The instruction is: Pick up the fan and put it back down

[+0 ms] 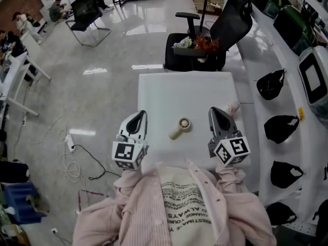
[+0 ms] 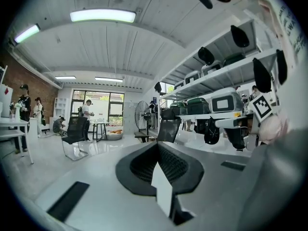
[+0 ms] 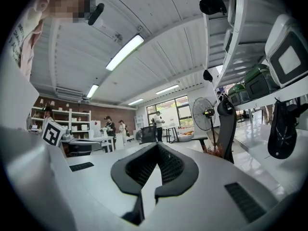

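Fan (image 1: 180, 127) lies on counter (image 1: 169, 94), mid-frame, apart from both my grippers. Left gripper (image 1: 136, 119) & right gripper (image 1: 219, 116) flank it, jaws pressed together, nothing pinched. Prob. parked either side for easy reach.

Glossy grey floor (image 1: 102, 55) surrounds the white bench (image 1: 179, 96). A black chair (image 1: 233, 19) stands beyond it, shelves (image 1: 284, 104) alongside.

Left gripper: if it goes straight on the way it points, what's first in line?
Probably the black office chair past the table, nearly dead ahead of the left gripper. The fan lies off to its right, outside that line. Depth unclear.
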Demonstrator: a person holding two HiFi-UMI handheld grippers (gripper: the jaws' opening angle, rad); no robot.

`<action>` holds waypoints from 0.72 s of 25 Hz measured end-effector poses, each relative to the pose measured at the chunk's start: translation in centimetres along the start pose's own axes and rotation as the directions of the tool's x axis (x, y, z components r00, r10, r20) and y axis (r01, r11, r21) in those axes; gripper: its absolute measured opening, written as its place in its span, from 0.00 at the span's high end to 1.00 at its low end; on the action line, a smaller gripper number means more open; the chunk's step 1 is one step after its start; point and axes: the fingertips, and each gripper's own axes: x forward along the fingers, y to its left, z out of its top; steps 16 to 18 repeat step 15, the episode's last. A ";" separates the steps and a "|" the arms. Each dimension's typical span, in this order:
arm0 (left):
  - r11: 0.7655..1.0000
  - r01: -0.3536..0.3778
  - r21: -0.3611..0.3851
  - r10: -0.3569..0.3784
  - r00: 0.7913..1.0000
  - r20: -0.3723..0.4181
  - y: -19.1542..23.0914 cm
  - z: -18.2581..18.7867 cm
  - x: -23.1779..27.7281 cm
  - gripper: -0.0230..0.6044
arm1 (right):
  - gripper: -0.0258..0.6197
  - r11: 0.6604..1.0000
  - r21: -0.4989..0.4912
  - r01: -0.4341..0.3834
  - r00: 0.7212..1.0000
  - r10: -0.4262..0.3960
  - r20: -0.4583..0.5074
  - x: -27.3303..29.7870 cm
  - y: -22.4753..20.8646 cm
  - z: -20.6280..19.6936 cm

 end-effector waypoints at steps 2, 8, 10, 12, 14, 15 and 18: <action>1.000 0.001 0.000 -0.001 1.000 -0.002 -0.1 -0.1 0.1 0.96 | 0.96 1.000 0.001 0.001 1.000 -0.001 -0.002 0.0 -0.1 -0.1; 1.000 0.007 0.004 -0.007 1.000 -0.010 -0.3 -0.2 0.2 0.96 | 0.96 1.000 0.004 0.007 1.000 -0.007 -0.008 -0.1 -0.3 -0.3; 1.000 0.008 0.005 -0.008 1.000 -0.012 -0.3 -0.3 0.3 0.96 | 0.96 1.000 0.008 0.008 1.000 -0.008 -0.010 0.0 -0.4 -0.5; 1.000 0.008 0.006 -0.008 1.000 -0.015 -0.4 -0.4 0.3 0.96 | 0.96 1.000 0.010 0.009 1.000 -0.009 -0.013 -0.1 -0.5 -0.6; 1.000 0.008 0.006 -0.008 1.000 -0.016 -0.4 -0.4 0.3 0.96 | 0.96 1.000 0.011 0.009 1.000 -0.008 -0.014 -0.1 -0.5 -0.6; 1.000 0.007 0.006 -0.007 1.000 -0.017 -0.4 -0.4 0.3 0.96 | 0.96 1.000 0.012 0.008 1.000 -0.008 -0.015 -0.1 -0.5 -0.6; 1.000 0.007 0.006 -0.007 1.000 -0.017 -0.4 -0.4 0.3 0.96 | 0.96 1.000 0.012 0.008 1.000 -0.008 -0.015 -0.1 -0.5 -0.6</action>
